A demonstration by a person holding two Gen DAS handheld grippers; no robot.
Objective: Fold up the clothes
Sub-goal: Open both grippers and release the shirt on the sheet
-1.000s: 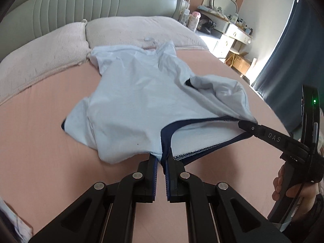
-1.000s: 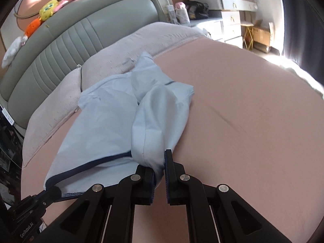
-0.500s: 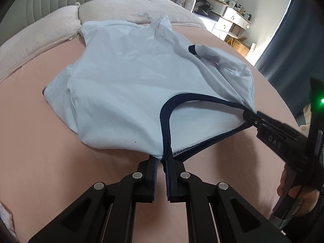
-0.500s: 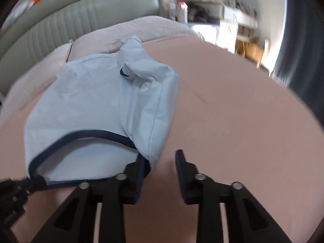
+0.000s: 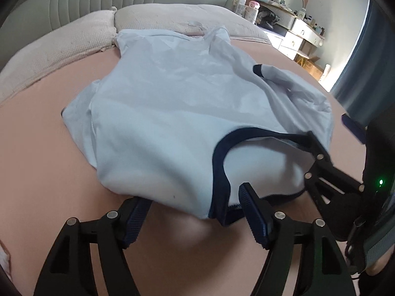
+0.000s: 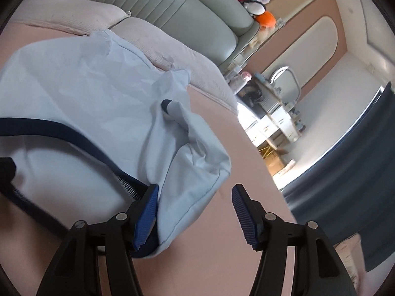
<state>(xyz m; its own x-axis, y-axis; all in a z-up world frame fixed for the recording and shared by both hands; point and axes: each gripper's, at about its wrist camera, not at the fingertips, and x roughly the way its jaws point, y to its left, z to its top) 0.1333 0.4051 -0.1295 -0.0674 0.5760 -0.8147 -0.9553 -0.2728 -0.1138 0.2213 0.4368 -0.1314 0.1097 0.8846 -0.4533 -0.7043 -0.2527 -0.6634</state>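
Both jaw pairs have just opened, gripping nothing. Between them lies my T-shirt, navy neckband nearest my left gripper; right gripper straddles its shoulder fold.

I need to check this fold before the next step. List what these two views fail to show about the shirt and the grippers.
- Underside of the light blue shirt: hidden by its own top layer, both views.
- Near hem between the left gripper fingers: folded under, left wrist view.
- Shirt's left part: cut off by the frame edge, right wrist view.
- Right gripper left pad: partly covered by the sleeve, right wrist view; its fingers are blurred in the left wrist view.
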